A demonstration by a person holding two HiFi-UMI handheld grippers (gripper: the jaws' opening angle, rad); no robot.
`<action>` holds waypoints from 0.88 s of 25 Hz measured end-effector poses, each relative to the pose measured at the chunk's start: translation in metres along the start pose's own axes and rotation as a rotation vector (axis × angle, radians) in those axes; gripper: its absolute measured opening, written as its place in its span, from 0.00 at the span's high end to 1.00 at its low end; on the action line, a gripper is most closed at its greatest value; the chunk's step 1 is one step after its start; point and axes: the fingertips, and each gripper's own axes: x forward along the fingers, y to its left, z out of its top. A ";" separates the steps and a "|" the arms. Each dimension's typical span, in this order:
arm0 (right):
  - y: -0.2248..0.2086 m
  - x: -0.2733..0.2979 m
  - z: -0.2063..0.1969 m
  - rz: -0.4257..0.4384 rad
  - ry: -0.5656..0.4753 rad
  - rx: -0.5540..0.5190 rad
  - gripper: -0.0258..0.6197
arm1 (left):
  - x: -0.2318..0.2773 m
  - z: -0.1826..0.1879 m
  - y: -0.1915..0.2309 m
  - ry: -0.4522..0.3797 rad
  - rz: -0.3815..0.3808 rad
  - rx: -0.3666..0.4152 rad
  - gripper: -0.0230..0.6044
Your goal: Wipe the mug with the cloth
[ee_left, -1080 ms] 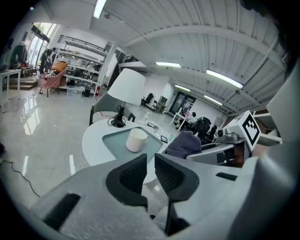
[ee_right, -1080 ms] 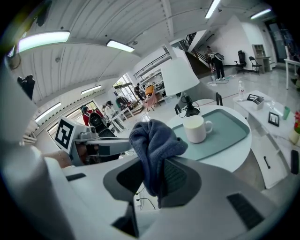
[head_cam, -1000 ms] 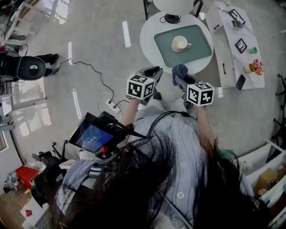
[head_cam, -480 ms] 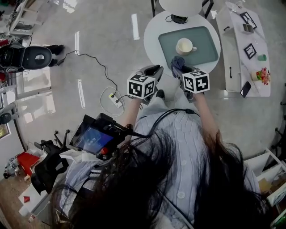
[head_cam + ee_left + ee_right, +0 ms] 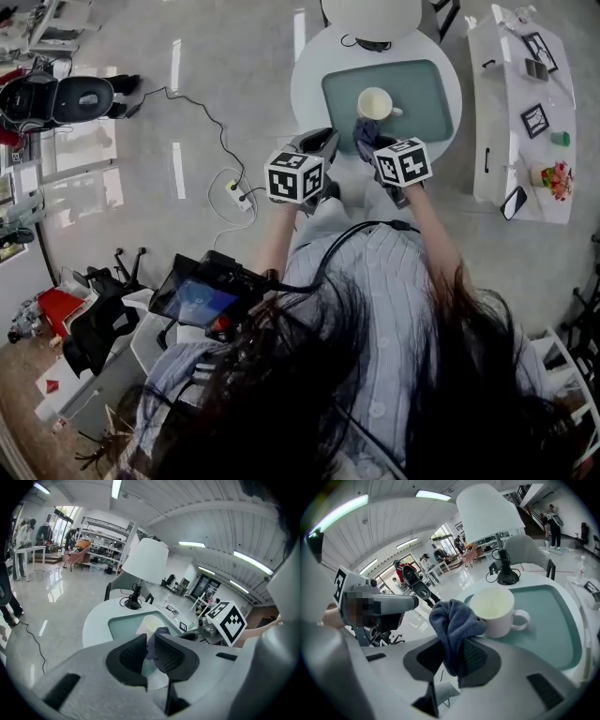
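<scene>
A cream mug stands upright on a teal mat on the round white table, handle to the right. My right gripper is shut on a blue-grey cloth at the table's near edge, just short of the mug. In the right gripper view the cloth bunches up out of the right gripper, next to the mug. My left gripper hovers left of the cloth at the table's rim. Its jaws stand closed with nothing between them; the cloth and mug show beyond.
A white-shaded lamp with a black base stands at the table's far side. A long white side table with small items lies to the right. Cables and a power strip lie on the floor to the left.
Both grippers have moved forward to the table's near edge. The right gripper has brought the cloth closer to the mug. The left gripper has stayed closed and empty.
</scene>
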 end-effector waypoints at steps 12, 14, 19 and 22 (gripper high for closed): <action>-0.031 -0.012 -0.018 0.076 0.073 -0.014 0.81 | 0.064 0.017 -0.027 0.159 -0.029 0.472 0.86; -0.035 -0.014 -0.019 0.076 0.078 -0.009 0.81 | 0.075 0.014 -0.033 0.205 -0.060 0.562 0.86; -0.049 -0.020 -0.021 0.065 0.076 0.016 0.81 | 0.095 0.003 -0.044 0.322 -0.140 0.699 0.86; -0.063 -0.023 -0.022 0.057 0.072 0.030 0.81 | 0.108 -0.005 -0.046 0.377 -0.151 0.746 0.86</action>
